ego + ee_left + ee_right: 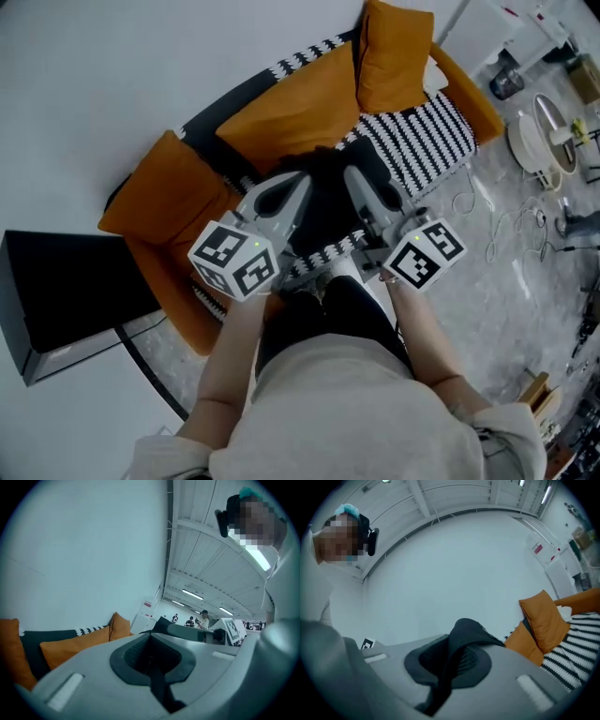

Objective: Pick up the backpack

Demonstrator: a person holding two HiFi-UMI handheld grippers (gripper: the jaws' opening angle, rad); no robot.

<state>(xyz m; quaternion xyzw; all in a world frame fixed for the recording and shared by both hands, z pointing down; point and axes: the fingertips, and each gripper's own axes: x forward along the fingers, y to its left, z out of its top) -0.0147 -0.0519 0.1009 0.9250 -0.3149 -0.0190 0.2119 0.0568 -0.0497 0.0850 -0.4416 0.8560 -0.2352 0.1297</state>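
A black backpack [323, 206] hangs between my two grippers, above the orange sofa [281, 103]. My left gripper [298, 183] holds it from the left, its jaws shut on a black strap [158, 688] that runs down between them. From the right, my right gripper [358, 180] is shut on a fold of the black fabric [465, 629], which bulges up above the jaws. In the left gripper view [151, 657] the right gripper's marker cube [233, 629] shows just beyond a peak of the bag. Most of the backpack is hidden behind the grippers and the person's body.
The sofa has a black-and-white striped seat [422, 141] and a loose orange cushion [394, 56] at its far end. A black box [66, 300] stands to the left. Cables [506, 225] and a round white device [542, 141] lie on the marbled floor to the right.
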